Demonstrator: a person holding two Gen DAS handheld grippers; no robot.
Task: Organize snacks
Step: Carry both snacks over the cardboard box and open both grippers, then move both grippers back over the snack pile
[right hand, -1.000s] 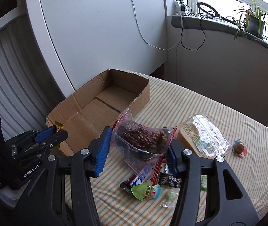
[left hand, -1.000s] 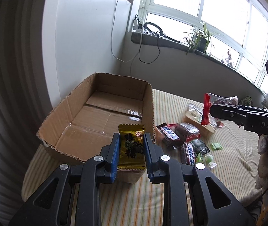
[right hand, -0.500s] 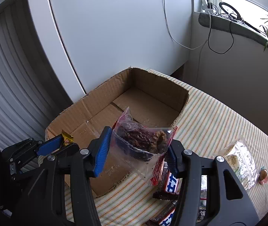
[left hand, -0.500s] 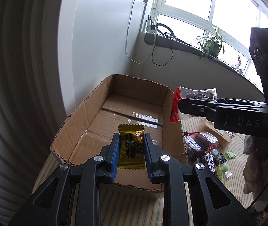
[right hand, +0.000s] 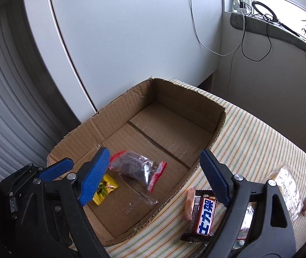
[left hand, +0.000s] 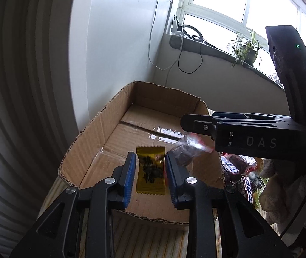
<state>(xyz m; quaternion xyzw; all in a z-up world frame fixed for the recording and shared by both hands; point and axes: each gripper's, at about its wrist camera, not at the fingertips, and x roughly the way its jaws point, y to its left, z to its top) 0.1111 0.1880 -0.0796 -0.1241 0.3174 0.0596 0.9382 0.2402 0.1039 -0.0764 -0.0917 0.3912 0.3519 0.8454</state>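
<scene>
1. Over the cardboard box, my right gripper has just spread its jaws wide, with nothing between them now. The clear bag of dark snacks it carried half a second ago is below them, inside the box; blur in the left wrist view suggests it may not have settled.

2. My left gripper has just eased its jaws apart too. The yellow candy packet is between the pads with gaps showing on both sides; in the right wrist view it looks to lie on the box floor near the front left corner.

3. That puts 2 snacks in the box, I judge, and both hands free for the next pickup.

4. More remains outside: a chocolate bar and other wrapped snacks lie on the striped tablecloth just right of the box.

5. The ragged box rim sits close under both grippers. The far half of the box is bare, and open cloth lies to the right.
</scene>
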